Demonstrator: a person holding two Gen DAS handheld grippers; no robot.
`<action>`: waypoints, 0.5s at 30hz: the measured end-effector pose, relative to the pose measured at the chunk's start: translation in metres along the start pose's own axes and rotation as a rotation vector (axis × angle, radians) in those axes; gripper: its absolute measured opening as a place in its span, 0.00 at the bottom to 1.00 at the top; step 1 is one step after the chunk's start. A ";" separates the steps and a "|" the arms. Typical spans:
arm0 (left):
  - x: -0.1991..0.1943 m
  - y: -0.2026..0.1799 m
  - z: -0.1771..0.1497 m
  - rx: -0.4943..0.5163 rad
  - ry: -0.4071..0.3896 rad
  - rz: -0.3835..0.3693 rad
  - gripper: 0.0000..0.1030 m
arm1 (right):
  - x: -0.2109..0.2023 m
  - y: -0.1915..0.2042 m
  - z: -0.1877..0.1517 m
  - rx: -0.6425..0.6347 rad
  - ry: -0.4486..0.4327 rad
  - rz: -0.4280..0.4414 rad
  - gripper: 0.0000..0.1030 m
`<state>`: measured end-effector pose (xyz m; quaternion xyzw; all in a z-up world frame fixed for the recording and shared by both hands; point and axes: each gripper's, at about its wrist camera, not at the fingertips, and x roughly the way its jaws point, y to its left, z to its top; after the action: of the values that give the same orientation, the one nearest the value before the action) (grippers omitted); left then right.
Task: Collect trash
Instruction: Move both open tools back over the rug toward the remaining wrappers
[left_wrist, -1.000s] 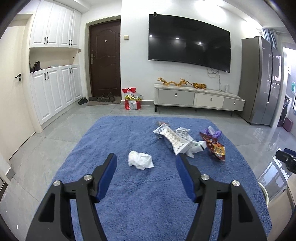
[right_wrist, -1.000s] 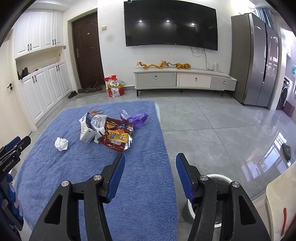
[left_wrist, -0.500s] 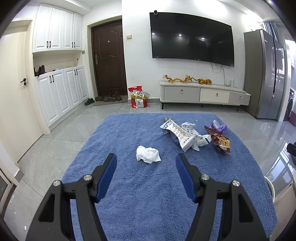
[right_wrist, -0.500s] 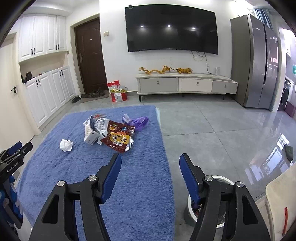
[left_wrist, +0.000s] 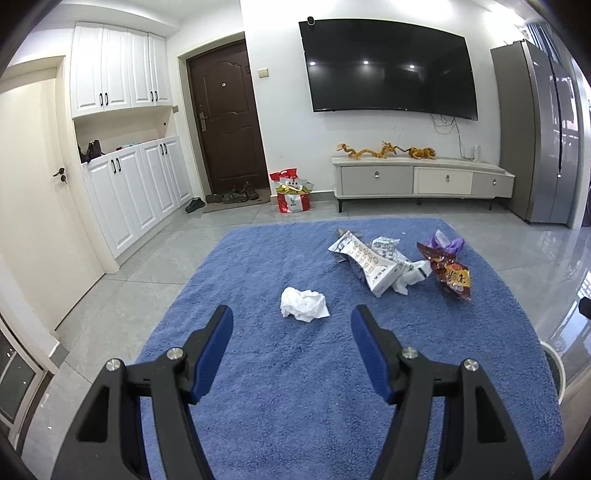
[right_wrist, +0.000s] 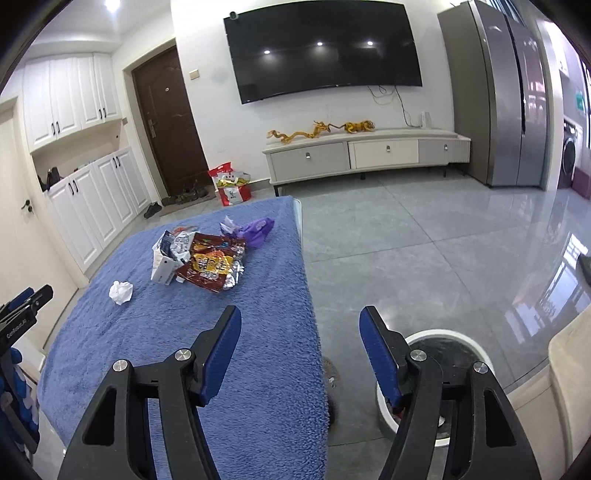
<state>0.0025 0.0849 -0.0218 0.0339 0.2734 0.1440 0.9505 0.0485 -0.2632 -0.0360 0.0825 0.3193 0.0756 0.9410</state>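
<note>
Above the blue mat (left_wrist: 258, 387), both grippers' fingers apart, empty; crumpled tissue (left_wrist: 303, 304) just ahead; mat's right edge beside bin (right_wrist: 443, 343)

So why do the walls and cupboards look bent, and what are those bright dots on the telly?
Left wrist view: the fisheye lens bows the cupboards; the dots on the TV are reflected lights. Right wrist view: same curving, plus window glare on the glossy floor tiles.

I note the right hand-held gripper (right_wrist: 300, 334) has opened wider, empty; white bin (right_wrist: 443, 354) now at 5 o'clock.
</note>
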 end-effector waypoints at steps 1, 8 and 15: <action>0.000 0.000 -0.002 0.001 0.004 0.007 0.63 | 0.003 -0.001 -0.001 0.003 0.003 0.005 0.64; -0.001 0.008 -0.008 -0.017 0.030 0.037 0.63 | 0.017 0.000 -0.009 0.006 0.016 0.052 0.64; 0.001 0.014 -0.011 -0.041 0.048 0.035 0.63 | 0.016 0.000 -0.016 0.012 0.016 0.061 0.64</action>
<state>-0.0057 0.0987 -0.0297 0.0157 0.2923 0.1668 0.9415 0.0507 -0.2583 -0.0579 0.0975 0.3246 0.1031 0.9351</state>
